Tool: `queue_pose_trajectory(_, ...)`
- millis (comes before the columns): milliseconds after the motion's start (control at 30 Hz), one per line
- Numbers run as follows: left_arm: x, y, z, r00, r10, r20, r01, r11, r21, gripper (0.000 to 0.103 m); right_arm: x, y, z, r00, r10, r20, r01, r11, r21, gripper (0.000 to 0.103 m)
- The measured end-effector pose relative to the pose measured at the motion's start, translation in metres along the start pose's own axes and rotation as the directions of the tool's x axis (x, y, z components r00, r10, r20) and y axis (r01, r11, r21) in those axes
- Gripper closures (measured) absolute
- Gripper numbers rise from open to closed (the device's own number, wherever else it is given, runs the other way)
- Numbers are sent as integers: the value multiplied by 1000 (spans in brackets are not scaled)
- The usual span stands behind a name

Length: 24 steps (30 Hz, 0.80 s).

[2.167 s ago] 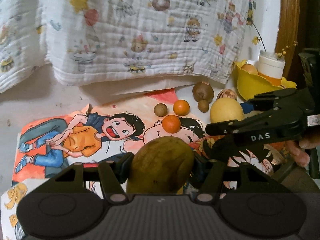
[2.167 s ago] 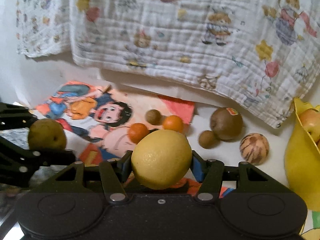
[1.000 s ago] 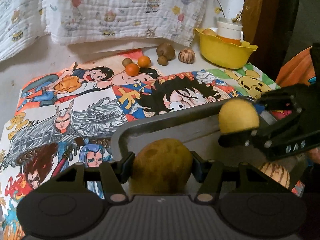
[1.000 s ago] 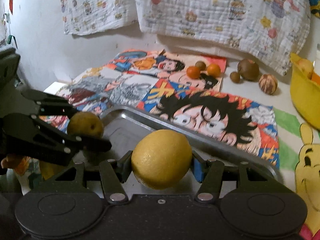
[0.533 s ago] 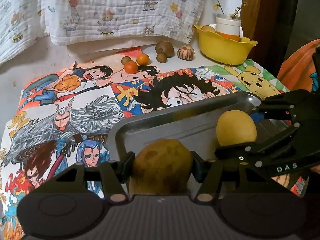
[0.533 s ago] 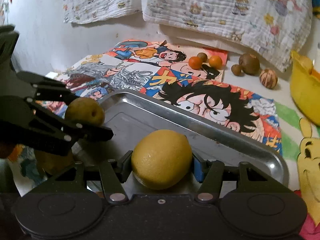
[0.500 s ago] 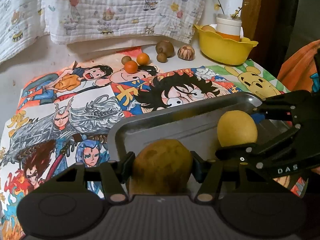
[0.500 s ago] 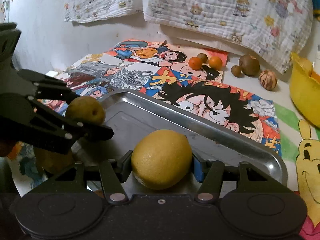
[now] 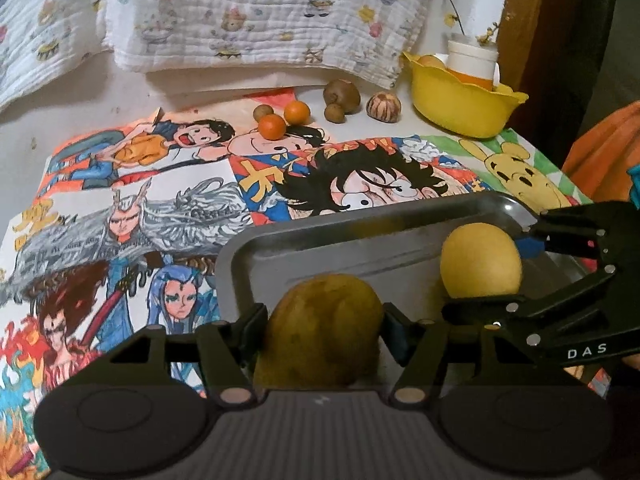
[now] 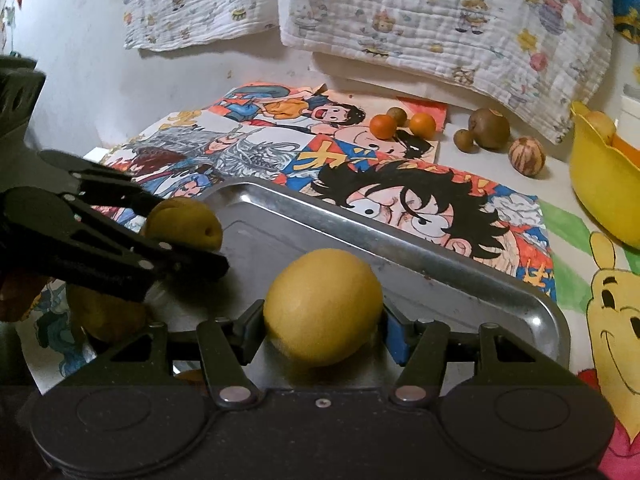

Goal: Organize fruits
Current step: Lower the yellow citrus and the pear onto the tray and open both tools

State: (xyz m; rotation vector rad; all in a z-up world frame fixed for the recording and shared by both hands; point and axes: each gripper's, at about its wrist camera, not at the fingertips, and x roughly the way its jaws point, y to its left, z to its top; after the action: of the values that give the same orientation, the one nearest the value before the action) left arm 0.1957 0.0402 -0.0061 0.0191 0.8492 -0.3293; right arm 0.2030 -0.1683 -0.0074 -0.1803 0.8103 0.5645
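Note:
A brownish-yellow fruit (image 9: 324, 328) lies between the fingers of my left gripper (image 9: 323, 330), low over the left end of the steel tray (image 9: 240, 248). The jaws are opening, with a thin gap at the right pad. To its right, my right gripper (image 9: 484, 274) brackets a yellow lemon (image 10: 322, 306) that rests on the tray floor (image 10: 400, 246). Its jaws are opening too, and the blue pad stands just off the peel. The right wrist view shows the left gripper (image 10: 192, 236) and its fruit (image 10: 184, 220) at the left.
Two small oranges (image 9: 272, 126), several brown fruits (image 9: 341, 90) and a striped one (image 9: 383, 107) sit at the back of the cartoon mat. A yellow bowl (image 9: 460, 100) stands back right. Another yellowish fruit (image 10: 104, 316) lies under the left gripper. An orange sleeve (image 9: 600, 152) shows at right.
Both grippers carried their fruit from the back of the table to the tray and sank into it. Since half a second ago both pairs of jaws have widened slightly.

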Motion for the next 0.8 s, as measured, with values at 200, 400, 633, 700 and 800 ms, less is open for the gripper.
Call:
queue_pose_trajectory(200,-16,0,-6,999,7,49,-5,999,-36,25,-6,-4,-5,999,16,32,-18,997,70,28)
queue_pose_trajectory(400,-43,-1,-11,989,28,144,-20,998,-59,7,-22,-2,-11,991,39,125,-58,987,151,16)
queue_pose_trajectory(633,-67,-10,-24,972,99,212,-88,994,-57,1,-46,10,-21,975,19,219,-52,988,146,6)
queue_pose_trajectory(700,-74,-14,-29,968,111,227,-103,994,-48,1,-52,13,-24,972,12,235,-46,989,140,3)
queue_pose_trajectory(800,-83,-19,-37,964,118,239,-116,993,-23,1,-61,20,-30,967,4,256,-36,992,120,1)
